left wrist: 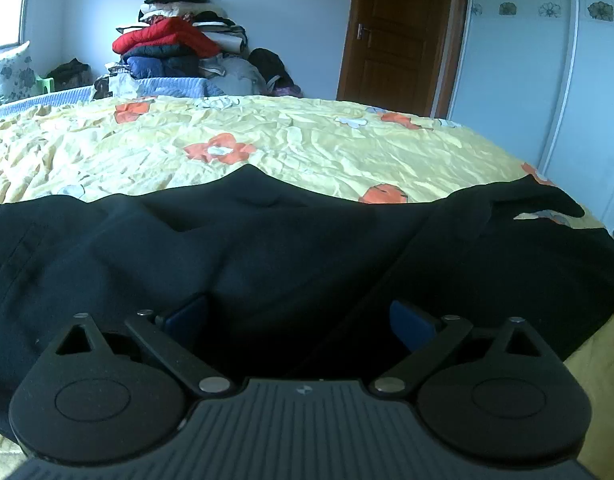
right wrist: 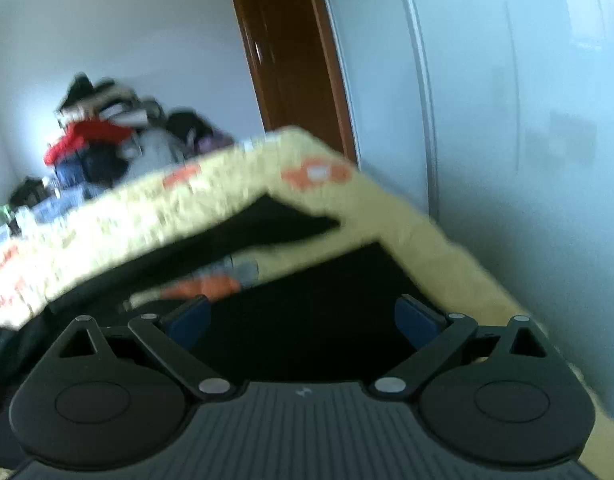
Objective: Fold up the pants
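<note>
Left wrist view: black pants [left wrist: 267, 248] spread along bed's [left wrist: 307, 140] near edge. Left gripper [left wrist: 299, 316] and right gripper [right wrist: 303, 316]: jaws apart, empty, low over cloth. Step: opening grasp, likely; next, pinch fabric edges.

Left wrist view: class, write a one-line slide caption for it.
Open left tool poised over black pants spread on a yellow floral bedspread, clothes pile by the far wall.

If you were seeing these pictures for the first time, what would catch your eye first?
The dark, nearly black pants spread across the near part of the yellow bedsheet with orange flowers. Behind the bed, a tall heap of clothes topped by a red padded jacket stands against the wall, left of a brown wooden door.
</note>
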Demonstrator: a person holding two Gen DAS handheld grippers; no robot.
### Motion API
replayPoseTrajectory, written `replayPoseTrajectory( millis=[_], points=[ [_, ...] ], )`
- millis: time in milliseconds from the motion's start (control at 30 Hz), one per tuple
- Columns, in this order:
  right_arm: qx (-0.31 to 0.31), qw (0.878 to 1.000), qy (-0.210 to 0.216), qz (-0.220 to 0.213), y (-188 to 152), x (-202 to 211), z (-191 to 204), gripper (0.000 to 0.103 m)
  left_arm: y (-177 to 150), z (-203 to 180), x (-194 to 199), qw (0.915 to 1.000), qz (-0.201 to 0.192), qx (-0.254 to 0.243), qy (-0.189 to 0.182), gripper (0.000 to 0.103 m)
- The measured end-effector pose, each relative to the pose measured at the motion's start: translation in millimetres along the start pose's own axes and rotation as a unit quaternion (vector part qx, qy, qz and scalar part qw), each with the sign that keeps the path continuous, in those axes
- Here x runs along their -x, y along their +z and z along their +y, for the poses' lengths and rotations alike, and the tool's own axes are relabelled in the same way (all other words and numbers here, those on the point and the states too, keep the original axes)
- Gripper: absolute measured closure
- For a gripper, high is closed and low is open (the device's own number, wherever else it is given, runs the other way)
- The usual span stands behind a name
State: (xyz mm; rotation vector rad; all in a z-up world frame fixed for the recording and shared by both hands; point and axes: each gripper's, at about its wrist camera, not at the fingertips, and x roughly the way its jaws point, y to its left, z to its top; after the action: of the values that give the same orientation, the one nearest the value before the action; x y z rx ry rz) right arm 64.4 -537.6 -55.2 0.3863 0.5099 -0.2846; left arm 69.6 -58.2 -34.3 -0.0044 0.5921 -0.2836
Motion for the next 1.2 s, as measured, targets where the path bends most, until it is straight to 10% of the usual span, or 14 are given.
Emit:
replayPoseTrajectory(
  millis=[267,500,667,967,1200],
  points=[
    [-0.049,0.998,-0.044,0.022,13.0,-8.4,-17.4,0.003,0.1,0.5,-0.2,1.0000,0.001,-0.001,0.000,0.003],
    [-0.186,0.980,0.064,0.021,33.3,-31.7,-14.7,0.000,0.6,0.2,-0.3,1.0000,0.002,-0.002,0.001,0.003],
    [-0.126,0.987,0.087,0.047,40.6,-53.2,23.4,0.000,0.5,-0.1,-0.2,1.0000,0.001,0.000,-0.001,0.003],
    [-0.058,0.998,-0.010,-0.020,94.2,-74.4,49.8,0.000,1.2,2.1,-0.5,1.0000,0.000,0.006,-0.007,0.003],
    [-0.045,0.998,-0.020,0.029,125.9,-139.9,51.7,0.001,1.3,2.3,-0.9,1.0000,0.000,0.006,-0.008,0.002]
  ],
)
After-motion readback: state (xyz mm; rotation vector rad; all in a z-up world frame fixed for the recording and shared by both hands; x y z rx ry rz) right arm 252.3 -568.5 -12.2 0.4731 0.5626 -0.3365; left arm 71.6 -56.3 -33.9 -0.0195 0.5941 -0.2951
